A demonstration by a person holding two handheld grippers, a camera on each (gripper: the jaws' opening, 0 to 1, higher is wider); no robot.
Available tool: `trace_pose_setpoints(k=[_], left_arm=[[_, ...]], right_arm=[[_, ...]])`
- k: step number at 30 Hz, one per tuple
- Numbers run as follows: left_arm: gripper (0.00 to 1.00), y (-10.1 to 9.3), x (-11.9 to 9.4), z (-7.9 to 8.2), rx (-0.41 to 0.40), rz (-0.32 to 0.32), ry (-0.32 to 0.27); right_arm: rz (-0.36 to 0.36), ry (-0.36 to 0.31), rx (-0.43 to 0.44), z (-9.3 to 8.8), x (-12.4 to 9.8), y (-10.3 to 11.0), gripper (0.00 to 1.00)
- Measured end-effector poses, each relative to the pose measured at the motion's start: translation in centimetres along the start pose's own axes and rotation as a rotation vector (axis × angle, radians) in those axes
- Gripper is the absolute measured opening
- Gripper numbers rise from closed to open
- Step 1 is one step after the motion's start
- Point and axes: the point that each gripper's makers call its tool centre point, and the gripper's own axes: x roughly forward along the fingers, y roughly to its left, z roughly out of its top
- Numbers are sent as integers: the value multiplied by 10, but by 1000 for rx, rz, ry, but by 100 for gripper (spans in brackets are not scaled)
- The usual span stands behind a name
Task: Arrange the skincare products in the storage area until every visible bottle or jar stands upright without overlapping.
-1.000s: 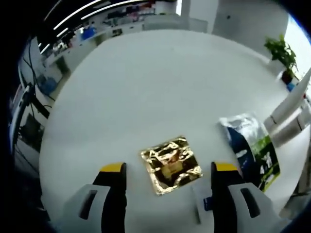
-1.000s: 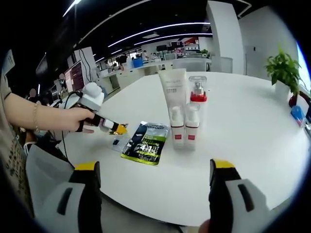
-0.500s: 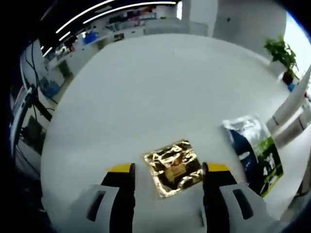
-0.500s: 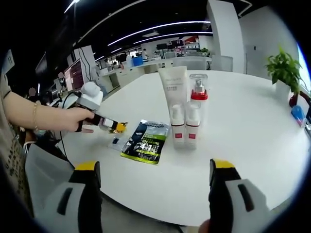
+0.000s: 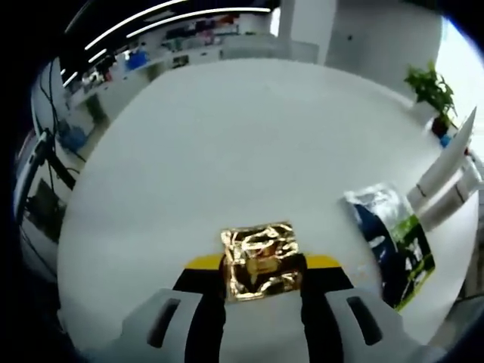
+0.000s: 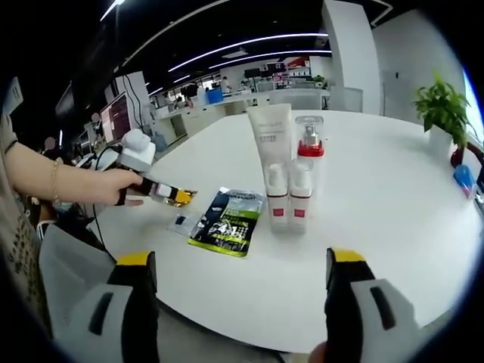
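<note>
A crinkled gold foil sachet lies on the white round table, and my left gripper is shut on it, one yellow-tipped jaw against each side. From the right gripper view, that left gripper is held low over the table's left edge by a hand, with the gold sachet at its tip. A tall white tube, a clear bottle with a red collar and two small white pump bottles stand upright together. My right gripper hangs open before the table's near edge.
A blue and green sachet lies flat beside a small white sachet; the blue and green sachet is right of my left jaws. A potted plant stands at the far right. Desks and monitors line the back of the room.
The left jaws have closed from wide apart onto the sides of the gold sachet, and the gripper has moved forward over it. The right gripper has stayed still and open.
</note>
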Motion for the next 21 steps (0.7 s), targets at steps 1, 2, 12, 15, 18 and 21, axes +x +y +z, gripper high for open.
trace_pose_setpoints(k=[1, 2, 12, 15, 18, 21], left_arm=[[35, -1, -1, 1, -3, -9, -8], [35, -2, -3, 2, -4, -13, -11], [34, -8, -21, 10, 19, -42, -60], [34, -10, -28, 12, 24, -53, -82], [34, -13, -35, 15, 33, -67, -106], [34, -16, -43, 17, 56, -77, -127]], right_arm=[[1, -1, 0, 0, 0, 0, 93], [0, -2, -2, 0, 0, 0, 93], [10, -12, -10, 2, -1, 3, 93], [16, -13, -14, 3, 0, 4, 93], [24, -15, -19, 3, 0, 5, 92], [33, -21, -21, 4, 0, 7, 92]])
